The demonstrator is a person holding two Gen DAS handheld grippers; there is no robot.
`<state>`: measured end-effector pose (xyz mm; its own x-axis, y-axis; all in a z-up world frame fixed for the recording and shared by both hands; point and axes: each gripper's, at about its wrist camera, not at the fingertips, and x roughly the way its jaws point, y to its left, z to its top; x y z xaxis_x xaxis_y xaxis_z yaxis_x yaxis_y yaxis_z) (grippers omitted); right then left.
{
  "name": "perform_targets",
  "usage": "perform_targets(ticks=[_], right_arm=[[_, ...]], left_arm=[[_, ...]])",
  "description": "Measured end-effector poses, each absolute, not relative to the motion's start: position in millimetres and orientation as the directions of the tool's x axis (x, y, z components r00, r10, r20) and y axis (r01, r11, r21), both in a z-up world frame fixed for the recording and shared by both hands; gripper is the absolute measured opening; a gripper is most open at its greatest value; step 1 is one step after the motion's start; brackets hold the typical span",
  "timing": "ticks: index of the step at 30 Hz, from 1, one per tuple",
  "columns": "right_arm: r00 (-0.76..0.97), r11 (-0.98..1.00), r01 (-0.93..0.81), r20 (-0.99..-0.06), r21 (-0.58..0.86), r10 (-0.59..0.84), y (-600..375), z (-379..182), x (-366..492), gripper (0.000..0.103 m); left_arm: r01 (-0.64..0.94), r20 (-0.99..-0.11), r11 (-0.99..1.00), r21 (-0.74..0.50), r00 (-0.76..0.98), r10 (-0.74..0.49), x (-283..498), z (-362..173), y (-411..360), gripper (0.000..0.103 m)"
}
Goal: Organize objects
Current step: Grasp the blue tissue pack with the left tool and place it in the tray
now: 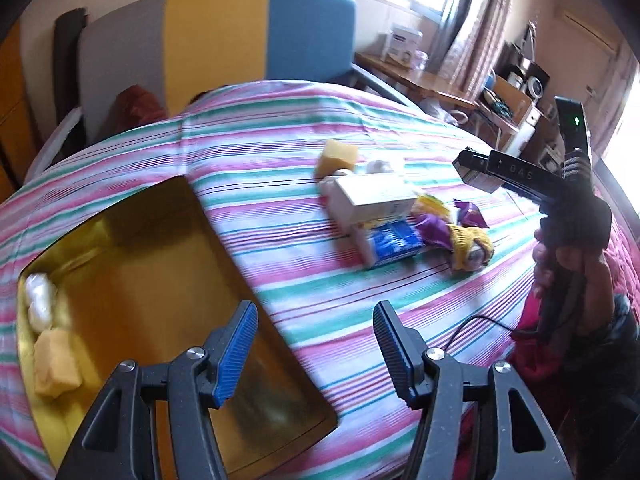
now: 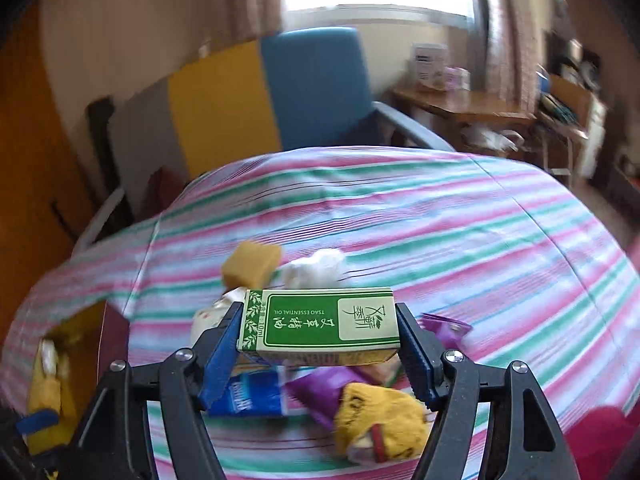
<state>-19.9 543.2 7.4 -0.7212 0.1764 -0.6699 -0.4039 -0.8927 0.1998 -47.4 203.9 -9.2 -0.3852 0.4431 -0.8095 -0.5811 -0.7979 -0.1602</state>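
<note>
My right gripper [image 2: 320, 344] is shut on a green and cream essential oil box [image 2: 320, 324], held across its ends above a pile of objects on the striped bedspread [image 2: 440, 232]. The pile holds a yellow sponge [image 2: 250, 266], a white wad [image 2: 316, 268], a blue packet [image 2: 250, 394], a purple wrapper [image 2: 320, 392] and a yellow knitted toy [image 2: 380, 420]. My left gripper [image 1: 316, 344] is open and empty, over the near edge of a gold tray [image 1: 160, 280]. The tray holds a yellow sponge [image 1: 54, 364] and white wads [image 1: 40, 304] at its left end.
The right gripper's body and the hand holding it [image 1: 560, 216] show at the right of the left wrist view, with a black cable [image 1: 472, 324] on the bedspread. A grey, yellow and blue headboard [image 1: 216, 40] and a wooden desk [image 1: 420, 76] stand behind the bed.
</note>
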Motion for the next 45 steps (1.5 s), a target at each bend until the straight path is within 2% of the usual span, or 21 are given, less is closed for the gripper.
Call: perform_targets(ticks=[4,8,15,24,30,35,45], right_arm=[[-0.726,-0.846,-0.451,-0.669,0.284,0.163,560.7,2.0,-12.5,0.072],[-0.741,-0.847,-0.439,-0.654,0.3,0.152,558.1,3.2,-14.1,0.072],[-0.748,-0.848,-0.414,-0.655,0.332,0.109,557.8,0.2,-17.7,0.072],[-0.759,-0.851,-0.391,-0.646,0.351,0.082,557.9,0.0,-18.4,0.072],[-0.751,-0.862,-0.375,-0.657,0.34,0.068,556.8,-2.8,-22.7,0.072],[-0.723,-0.901,-0.304,-0.691,0.309,0.007,541.5,-10.0,-34.3,0.072],[-0.646,-0.967,-0.194,-0.763,0.164,0.0,504.6,-27.3,-49.6,0.072]], left_arm=[[-0.591,-0.843,-0.787,-0.176,-0.322,0.431,-62.2,-26.0,245.8,0.061],[-0.563,-0.874,-0.796,-0.225,-0.244,0.42,-77.4,-50.9,279.7,0.065],[-0.542,-0.895,-0.818,-0.193,-0.244,0.373,-91.3,-78.5,330.3,0.083],[-0.536,-0.909,-0.833,-0.136,-0.267,0.321,-100.7,-97.4,366.8,0.086],[-0.544,-0.889,-0.819,-0.183,-0.264,0.374,-95.9,-101.0,345.1,0.08],[-0.556,-0.88,-0.813,-0.173,-0.284,0.381,-76.9,-95.3,313.3,0.08],[-0.591,-0.826,-0.79,-0.162,-0.357,0.436,-34.3,-49.5,257.7,0.08]])
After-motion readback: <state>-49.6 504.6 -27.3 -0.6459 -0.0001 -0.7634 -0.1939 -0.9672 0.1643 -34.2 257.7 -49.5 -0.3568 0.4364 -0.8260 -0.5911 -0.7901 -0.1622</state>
